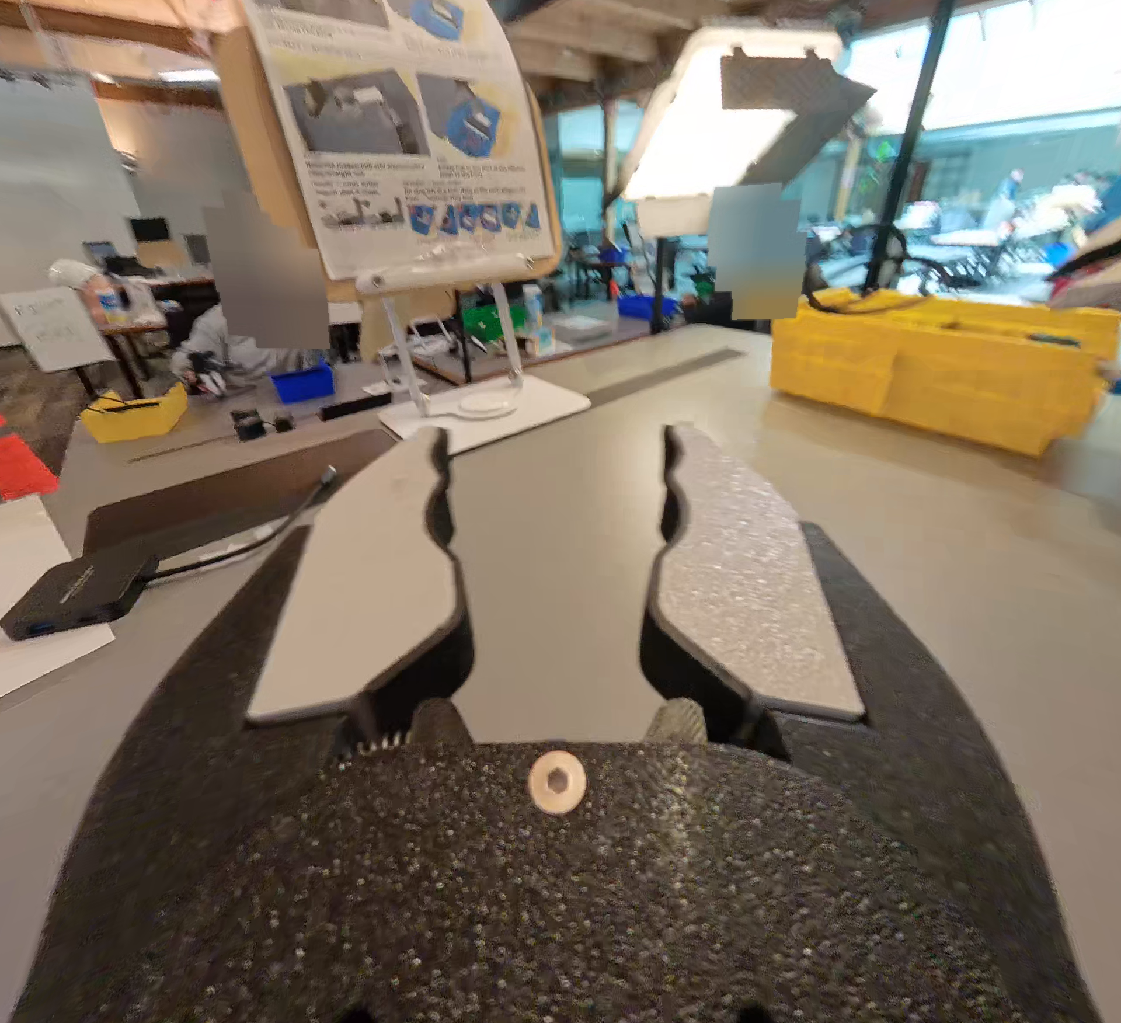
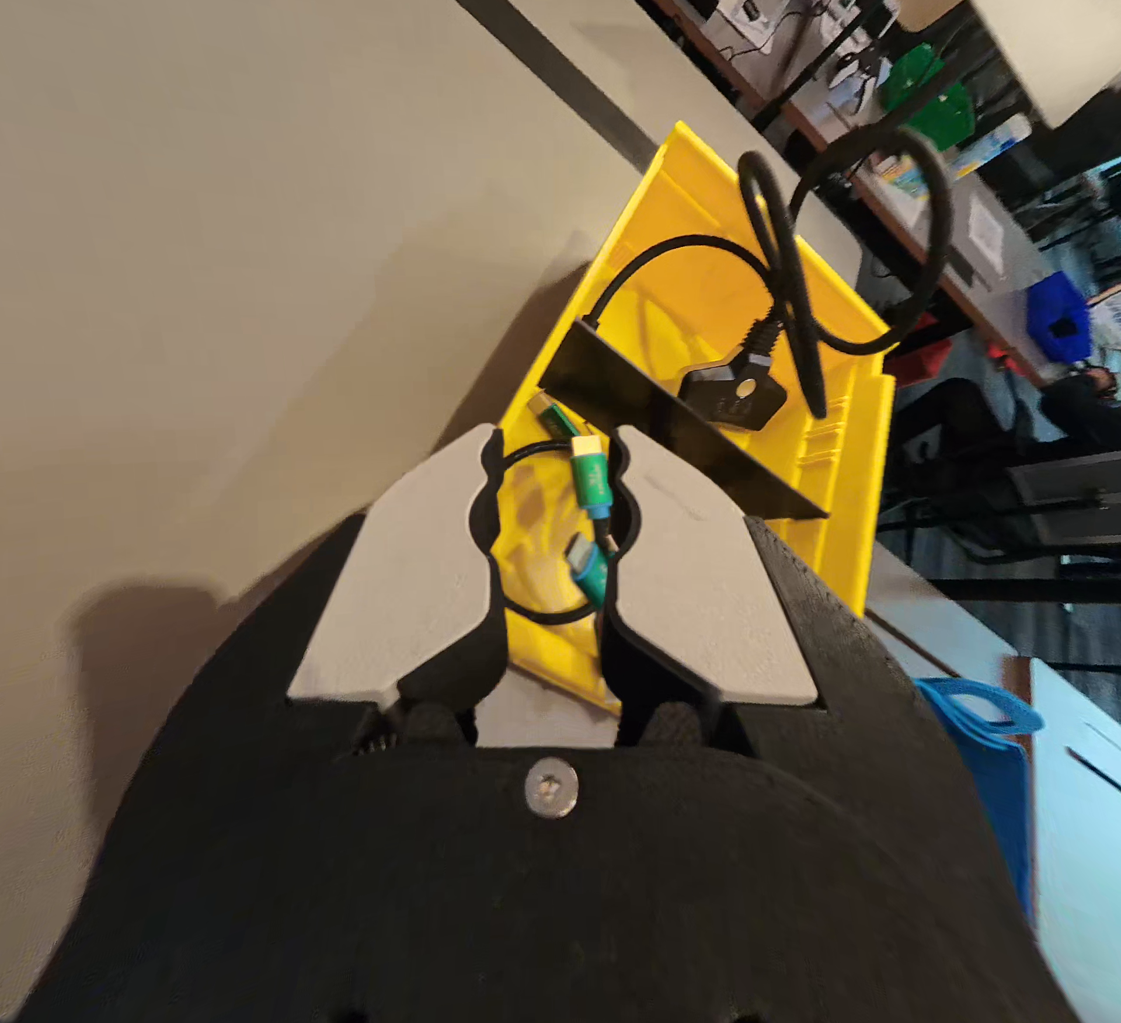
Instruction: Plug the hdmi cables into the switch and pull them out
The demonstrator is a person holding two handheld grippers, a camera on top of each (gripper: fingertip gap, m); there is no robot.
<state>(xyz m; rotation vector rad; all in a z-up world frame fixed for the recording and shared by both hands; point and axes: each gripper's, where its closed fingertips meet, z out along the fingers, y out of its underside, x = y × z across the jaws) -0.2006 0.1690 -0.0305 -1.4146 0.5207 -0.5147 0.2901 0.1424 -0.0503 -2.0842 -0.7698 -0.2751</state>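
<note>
the left tongs (image 1: 555, 448) are spread over bare tabletop (image 1: 849, 539). the right tongs (image 2: 555, 448) hang spread, pinching nothing, above green plugs (image 2: 591, 478) in the yellow bin (image 2: 667, 241) at the tabletop's edge.

white document stand (image 1: 485, 411), black hub (image 1: 79, 593), blue bag (image 2: 982, 751), red mat (image 1: 18, 466)

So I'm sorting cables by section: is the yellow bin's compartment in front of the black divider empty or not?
Not empty. In the yellow bin, the section nearer than the black divider holds a green-ended cable; the right gripper hovers open above it.
</note>
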